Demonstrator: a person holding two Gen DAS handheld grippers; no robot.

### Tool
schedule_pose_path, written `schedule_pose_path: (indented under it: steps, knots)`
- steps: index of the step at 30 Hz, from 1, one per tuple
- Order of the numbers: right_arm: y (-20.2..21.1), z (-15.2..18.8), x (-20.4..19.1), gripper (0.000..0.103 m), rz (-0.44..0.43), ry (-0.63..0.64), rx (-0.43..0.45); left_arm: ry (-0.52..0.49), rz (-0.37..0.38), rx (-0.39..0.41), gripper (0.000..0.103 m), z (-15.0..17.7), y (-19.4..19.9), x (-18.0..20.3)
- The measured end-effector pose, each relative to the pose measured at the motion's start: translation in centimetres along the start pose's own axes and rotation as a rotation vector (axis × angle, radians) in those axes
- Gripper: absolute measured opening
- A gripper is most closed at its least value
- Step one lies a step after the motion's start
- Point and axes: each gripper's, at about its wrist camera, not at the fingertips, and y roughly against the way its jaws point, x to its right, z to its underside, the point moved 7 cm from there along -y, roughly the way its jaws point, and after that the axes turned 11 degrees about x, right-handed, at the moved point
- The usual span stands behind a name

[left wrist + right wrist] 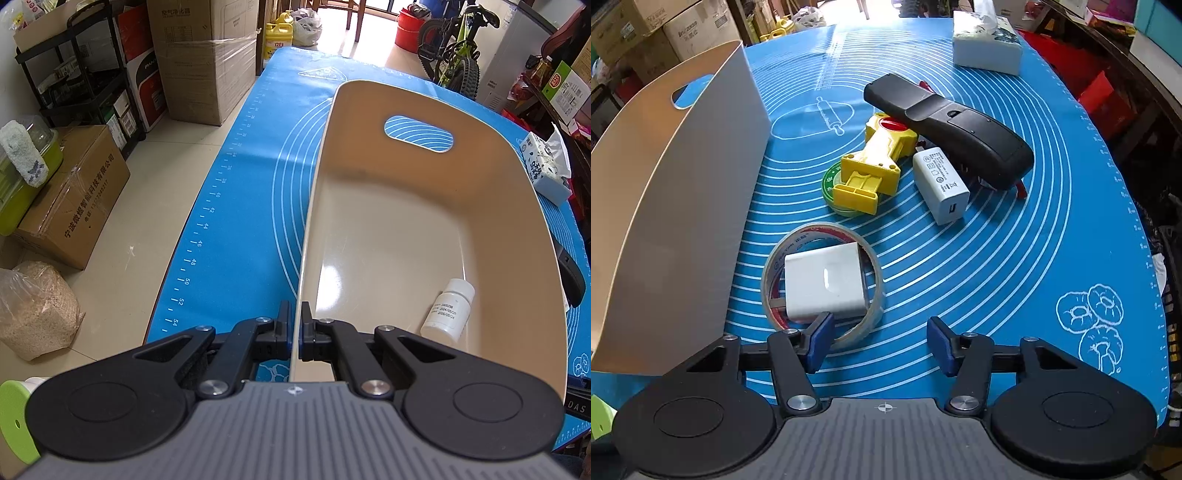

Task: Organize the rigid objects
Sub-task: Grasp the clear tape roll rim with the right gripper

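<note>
Beige and smooth, the plastic bin with a cut-out handle (417, 229) stood on the blue silicone baking mat (979, 258), a small white pill bottle (448, 312) lying inside it. The left gripper (295, 325) was clamped on the bin's near rim. The right gripper (881, 345) hung with its jaws apart and nothing between them, just beside a clear tape roll (871, 258) ringing a white square charger (825, 286). Farther off lay a yellow plastic tool (873, 166), a white USB adapter (942, 184) and a black remote control (949, 129).
</note>
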Motion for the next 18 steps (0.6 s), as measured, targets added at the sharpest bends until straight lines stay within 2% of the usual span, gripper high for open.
schedule_pose_path:
  steps: [12,14,15,16,17,18]
  knots:
    - [0.3,0.6,0.3,0.063,-0.011,-0.011,0.023,-0.001,0.0,0.001,0.004,0.0,0.0,0.1]
    - [0.4,0.7,0.3,0.058,-0.021,-0.016,0.017,-0.003,-0.001,0.002,0.004,0.0,0.1,0.1]
    - [0.4,0.9,0.3,0.05,-0.021,-0.013,0.008,-0.003,-0.002,0.003,0.004,-0.1,0.1,0.0]
    - [0.3,1.1,0.3,0.037,-0.015,-0.006,-0.007,-0.002,-0.001,0.004,0.004,-0.1,0.2,0.0]
    - [0.2,1.4,0.3,0.044,-0.022,-0.006,-0.013,-0.001,-0.001,0.005,0.004,-0.1,0.2,-0.1]
    - [0.2,1.5,0.4,0.041,-0.029,-0.009,-0.013,-0.002,-0.001,0.006,0.004,-0.1,0.3,-0.1]
